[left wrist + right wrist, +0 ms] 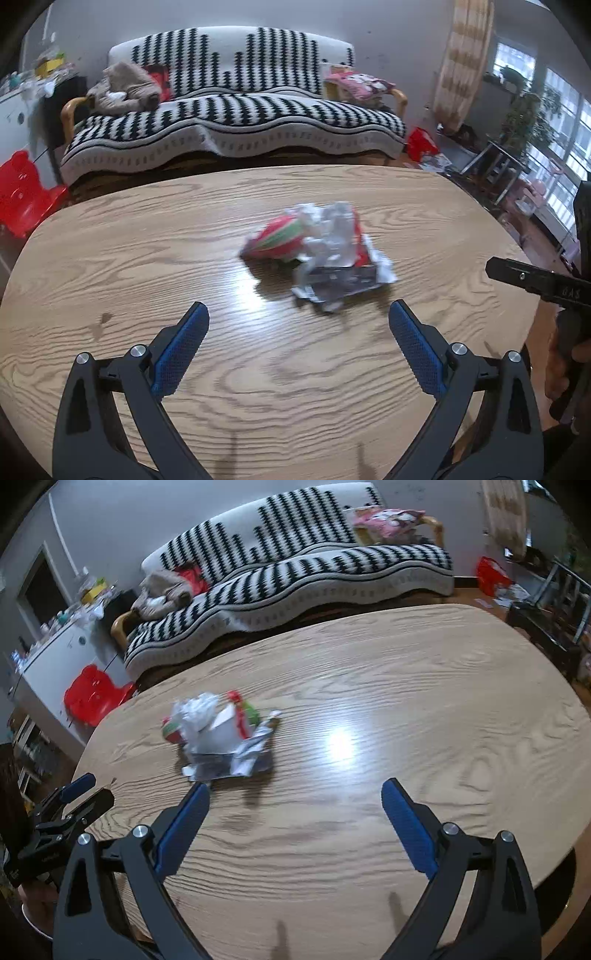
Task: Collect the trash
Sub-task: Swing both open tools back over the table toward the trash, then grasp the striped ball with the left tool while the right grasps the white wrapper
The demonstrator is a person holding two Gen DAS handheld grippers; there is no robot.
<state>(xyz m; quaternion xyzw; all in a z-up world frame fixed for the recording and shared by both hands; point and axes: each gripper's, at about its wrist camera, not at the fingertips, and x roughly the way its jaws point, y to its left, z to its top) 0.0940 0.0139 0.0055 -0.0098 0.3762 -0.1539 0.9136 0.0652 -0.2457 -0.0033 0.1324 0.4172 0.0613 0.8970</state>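
Left wrist view
- Left claw (298,317): spread wide, nothing between my blue pads, hovering over the near edge of the bench (110,240).
- Trash pile (321,251): crumpled wrappers, red-green and silver, lying mid-bench, straight ahead of this claw and slightly to its right.
- Long axis: I read it as slanting from far-left to near-right, though blur smears the outline.
- Right claw (532,278): only one black arm shows at the right edge.

Right wrist view
- Right claw (295,795): also spread wide and holding nothing.
- Trash pile (221,734): ahead and off to the left, just beyond my left fingertip (199,794), outside the gap.
- Nearer arm: in my judgement the left claw is better lined up; the right would need to swing left first.
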